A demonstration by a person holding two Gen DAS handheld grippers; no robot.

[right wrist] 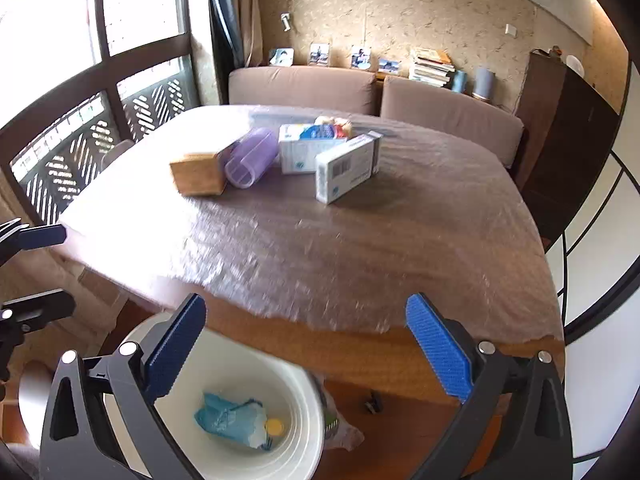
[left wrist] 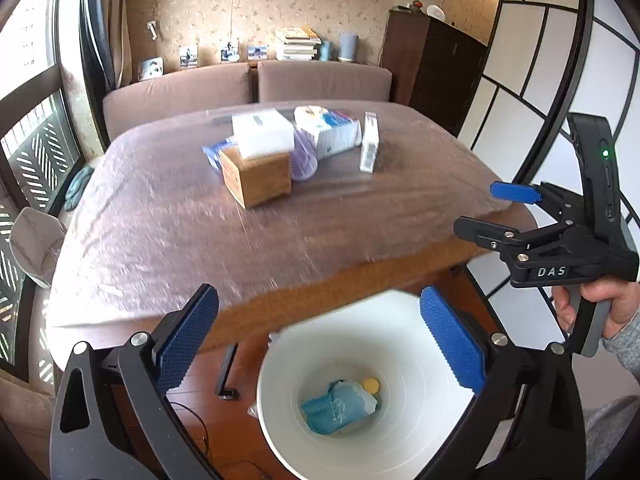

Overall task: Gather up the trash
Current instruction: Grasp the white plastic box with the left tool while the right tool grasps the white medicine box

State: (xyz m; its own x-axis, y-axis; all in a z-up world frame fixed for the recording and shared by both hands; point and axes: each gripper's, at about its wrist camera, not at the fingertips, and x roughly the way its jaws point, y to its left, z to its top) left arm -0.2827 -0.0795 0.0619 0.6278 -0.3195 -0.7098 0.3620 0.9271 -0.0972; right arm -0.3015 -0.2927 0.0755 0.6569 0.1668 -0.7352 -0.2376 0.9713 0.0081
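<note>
A living room with a mottled tan wall, a brown sofa and a window on the left frames a wooden worktop point(left wrist: 280, 312) draped in clear crinkled plastic film. Nearest, at the bottom of both views, the white round plastic bin point(left wrist: 400, 344) stands on the floor against the worktop's front edge; in it lie a crumpled teal wrapper point(left wrist: 336, 404) and a small yellow cap point(left wrist: 371, 384). The left claw point(left wrist: 320, 344) hangs over the bin with its blue pads spread wide and nothing between them; the right claw point(right wrist: 306, 352) is just as wide and empty, with the bin at its lower left.

Beyond them, in the upper middle of each frame, is the cluster left to sort: a tan wooden block point(right wrist: 196, 174), a lilac translucent cup on its side point(right wrist: 252, 158), and a white carton with a barcode point(right wrist: 348, 166) whose long axis runs up to the right. That carton sits on the cluster's right, so the right hand looks nearer to it.

Motion blur smears the film and the far boxes; their print is unreadable, and the bin's near rim is cut off.
</note>
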